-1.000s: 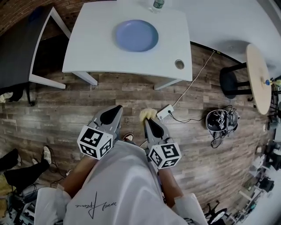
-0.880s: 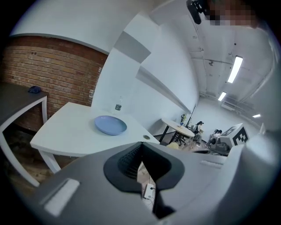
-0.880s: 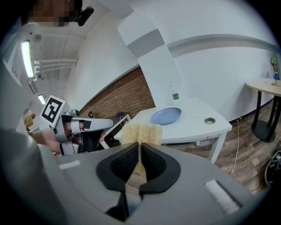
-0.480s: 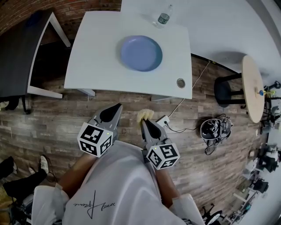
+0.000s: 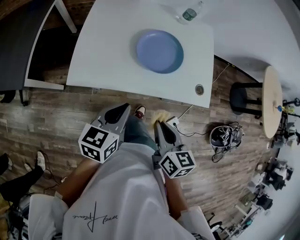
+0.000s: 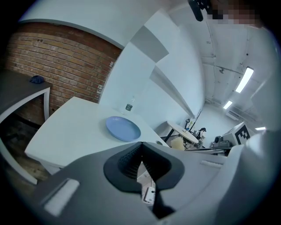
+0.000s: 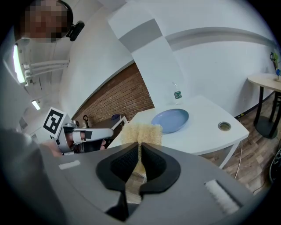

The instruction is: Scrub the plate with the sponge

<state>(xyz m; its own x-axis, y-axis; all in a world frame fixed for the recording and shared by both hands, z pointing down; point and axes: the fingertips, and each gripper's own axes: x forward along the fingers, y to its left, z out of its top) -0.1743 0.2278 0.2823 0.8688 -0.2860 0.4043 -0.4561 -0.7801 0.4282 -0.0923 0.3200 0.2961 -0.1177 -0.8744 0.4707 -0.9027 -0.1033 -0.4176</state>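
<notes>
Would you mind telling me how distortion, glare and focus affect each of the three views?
Head view: strong fisheye bows the table edges, yet the plate is sharp and evenly lit. Left gripper view: dark corners, bright ceiling lights, the left gripper itself rather soft. Right gripper view: dark corners too, the sponge in the right gripper crisp.

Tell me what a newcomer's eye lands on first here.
The blue plate stands out on the white table, with a water bottle at the far edge. Nearer, the right gripper is shut on a yellow sponge above the wooden floor, short of the table; the left gripper is shut and empty.
</notes>
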